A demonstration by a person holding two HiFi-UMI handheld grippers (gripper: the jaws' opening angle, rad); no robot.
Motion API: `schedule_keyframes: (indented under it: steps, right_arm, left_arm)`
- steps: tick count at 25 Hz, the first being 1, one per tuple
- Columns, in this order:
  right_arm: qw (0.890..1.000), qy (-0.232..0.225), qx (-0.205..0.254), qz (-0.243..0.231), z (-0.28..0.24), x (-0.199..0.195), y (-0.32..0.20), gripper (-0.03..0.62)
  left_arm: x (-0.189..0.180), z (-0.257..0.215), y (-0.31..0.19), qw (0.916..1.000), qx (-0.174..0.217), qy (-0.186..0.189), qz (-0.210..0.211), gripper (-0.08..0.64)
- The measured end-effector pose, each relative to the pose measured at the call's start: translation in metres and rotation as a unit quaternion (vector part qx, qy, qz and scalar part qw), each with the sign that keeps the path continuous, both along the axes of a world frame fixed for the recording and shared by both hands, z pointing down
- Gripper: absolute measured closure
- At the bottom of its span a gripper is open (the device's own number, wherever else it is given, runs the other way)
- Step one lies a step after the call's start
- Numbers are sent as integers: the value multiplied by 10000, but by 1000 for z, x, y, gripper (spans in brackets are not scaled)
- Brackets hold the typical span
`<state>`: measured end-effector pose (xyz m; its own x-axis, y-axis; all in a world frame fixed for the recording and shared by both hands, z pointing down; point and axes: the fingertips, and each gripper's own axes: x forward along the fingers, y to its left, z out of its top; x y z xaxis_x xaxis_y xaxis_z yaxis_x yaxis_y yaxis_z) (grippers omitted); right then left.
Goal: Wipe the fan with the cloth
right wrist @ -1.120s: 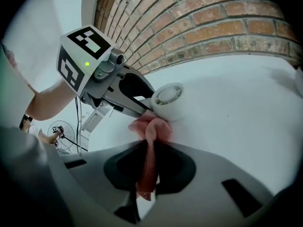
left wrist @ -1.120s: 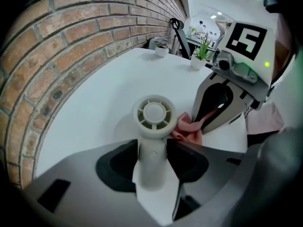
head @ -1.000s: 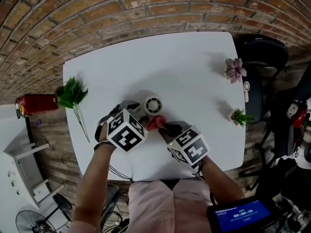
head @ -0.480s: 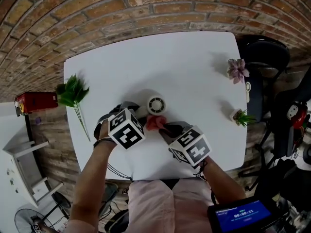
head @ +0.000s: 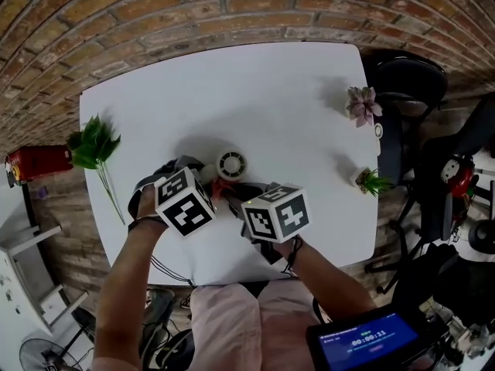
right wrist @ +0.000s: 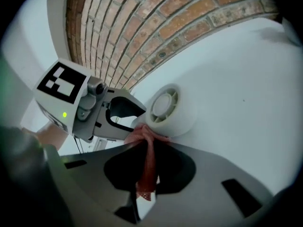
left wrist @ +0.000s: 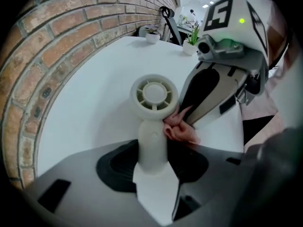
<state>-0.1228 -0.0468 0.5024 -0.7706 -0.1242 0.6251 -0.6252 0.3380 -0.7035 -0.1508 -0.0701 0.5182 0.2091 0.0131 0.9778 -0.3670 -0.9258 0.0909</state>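
1. The small cream plastic fan (left wrist: 154, 96), on the white table (head: 271, 91), is clamped by its stalk in the left gripper (left wrist: 152, 167). The pinkish-red cloth (left wrist: 182, 130) is pinched tight in the right gripper (right wrist: 147, 178) and pressed against the fan head's rim.
2. Risk: the stalk may be twisted loose by sideways wiping pressure, or cloth folds snagged in the grille slots.
3. The green leafy sprig (head: 93, 144), pink potted succulent (head: 360, 103) and small green potted plant (head: 371, 181) are set well apart, so the wiping is not obstructed.

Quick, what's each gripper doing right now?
Left gripper: closed on the small white plastic fan, at its stem.
Right gripper: closed on the pink cloth, against the fan.
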Motion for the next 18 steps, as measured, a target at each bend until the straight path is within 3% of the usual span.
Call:
schedule_keyframes:
  steps: [3, 18]
  right_arm:
    - [9995, -94, -134, 277, 0, 8, -5, 557]
    - [9972, -57, -259, 694, 2, 47, -6, 560]
  left_arm:
    - [1, -1, -1, 10000, -3, 23, 40, 364]
    - [2, 0, 1, 9991, -9, -86, 421, 364]
